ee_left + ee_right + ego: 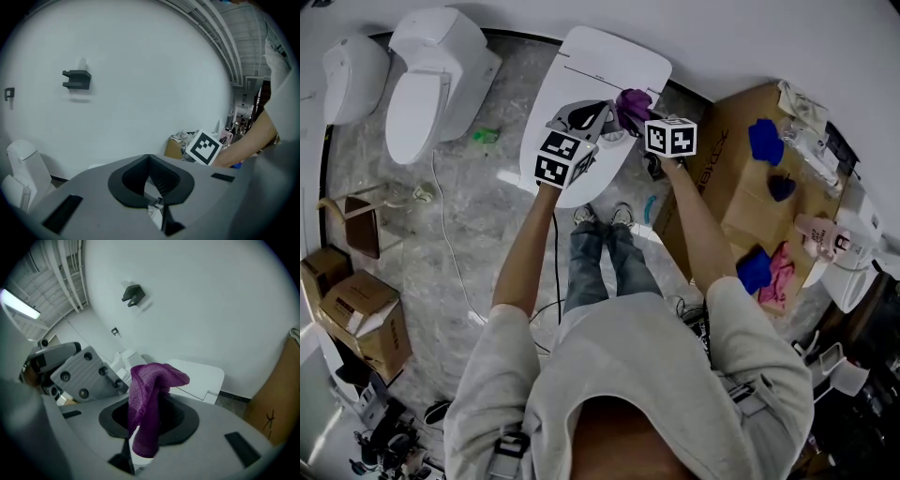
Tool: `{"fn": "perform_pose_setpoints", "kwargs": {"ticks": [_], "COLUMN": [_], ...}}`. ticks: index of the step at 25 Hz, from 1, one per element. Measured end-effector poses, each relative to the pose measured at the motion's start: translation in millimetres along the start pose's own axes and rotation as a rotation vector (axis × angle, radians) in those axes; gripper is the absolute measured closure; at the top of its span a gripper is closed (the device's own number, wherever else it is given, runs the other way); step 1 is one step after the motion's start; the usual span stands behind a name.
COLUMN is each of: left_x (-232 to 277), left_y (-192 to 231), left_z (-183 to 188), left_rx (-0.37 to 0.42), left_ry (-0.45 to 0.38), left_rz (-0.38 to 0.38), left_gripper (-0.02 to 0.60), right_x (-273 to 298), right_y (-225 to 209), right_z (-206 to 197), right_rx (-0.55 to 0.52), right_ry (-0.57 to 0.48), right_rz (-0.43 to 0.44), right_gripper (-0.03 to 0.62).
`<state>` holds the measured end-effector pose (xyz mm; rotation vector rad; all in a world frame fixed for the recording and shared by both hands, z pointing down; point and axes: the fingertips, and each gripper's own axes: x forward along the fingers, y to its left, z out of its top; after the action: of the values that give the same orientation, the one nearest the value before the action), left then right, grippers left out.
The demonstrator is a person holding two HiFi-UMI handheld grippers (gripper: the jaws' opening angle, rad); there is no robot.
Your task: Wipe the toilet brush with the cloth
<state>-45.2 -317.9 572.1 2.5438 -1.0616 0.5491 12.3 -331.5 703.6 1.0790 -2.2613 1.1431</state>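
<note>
**Floor**: pale, marbled, fills the head view.

**Toilets:** three, all white.
- One with its lid down at 12 o'clock, directly under both tools.
- A second toilet at 10 o'clock.
- A third toilet at the far 10 o'clock edge.

**Cardboard box**: at 3 o'clock, serving as a surface. It carries spare blue cloths and a pink cloth. Smaller boxes sit at 8 o'clock.

**Left hand-held gripper**: held out at 12 o'clock.
- Its jaws are drawn together, meeting along a line.
- A small pale piece shows at their root, too little to name.

**Right hand-held gripper**: just beside the left one, on its 3 o'clock side.
- Its jaws are clamped on the purple cloth.
- The free end of the cloth stands up past the jaws and flops over toward 3 o'clock.
- In the head view the cloth sits at 12 o'clock, above the closed lid and between the two tools.

**Toilet brush:** not identifiable with certainty in any view. The pale piece in the left jaws may belong to it, but that is a guess.

**Progress (judged):**
- Done: the cloth is gripped and lifted, and the two tools are side by side over the toilet.
- Left to do: the wipe itself. No view shows the cloth on the brush, so most or all of the task seems to remain.
</note>
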Motion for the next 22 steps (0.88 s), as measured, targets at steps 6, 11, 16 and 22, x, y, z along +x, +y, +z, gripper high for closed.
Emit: {"fn": "perform_pose_setpoints", "kwargs": {"ticks": [6,11,16,22], "left_x": [0.4,0.2,-2.7,-15.0], "left_y": [1.0,1.8,2.2,7.9], "left_z": [0.9,0.3,-0.7,14.2], "left_rx": [-0.002,-0.014,-0.01,-0.021], "left_ry": [0.001,0.0,0.0,-0.048], "left_rz": [-0.001,0.013,0.041,0.085], "left_gripper": [0.563,0.563,0.561,0.563], "right_x": [-6.9,-22.9,-47.6,-79.5], "right_y": [-12.9,-18.2,-9.1,7.2], "right_z": [-29.0,-16.6,5.8,29.5], "right_rx": [-0.003,-0.032,-0.104,-0.183], "right_ry": [0.038,-0.015,-0.081,-0.164], "right_rz": [-0.053,-0.085,-0.113,-0.131], "right_gripper": [0.473,0.474,0.473,0.473]}}
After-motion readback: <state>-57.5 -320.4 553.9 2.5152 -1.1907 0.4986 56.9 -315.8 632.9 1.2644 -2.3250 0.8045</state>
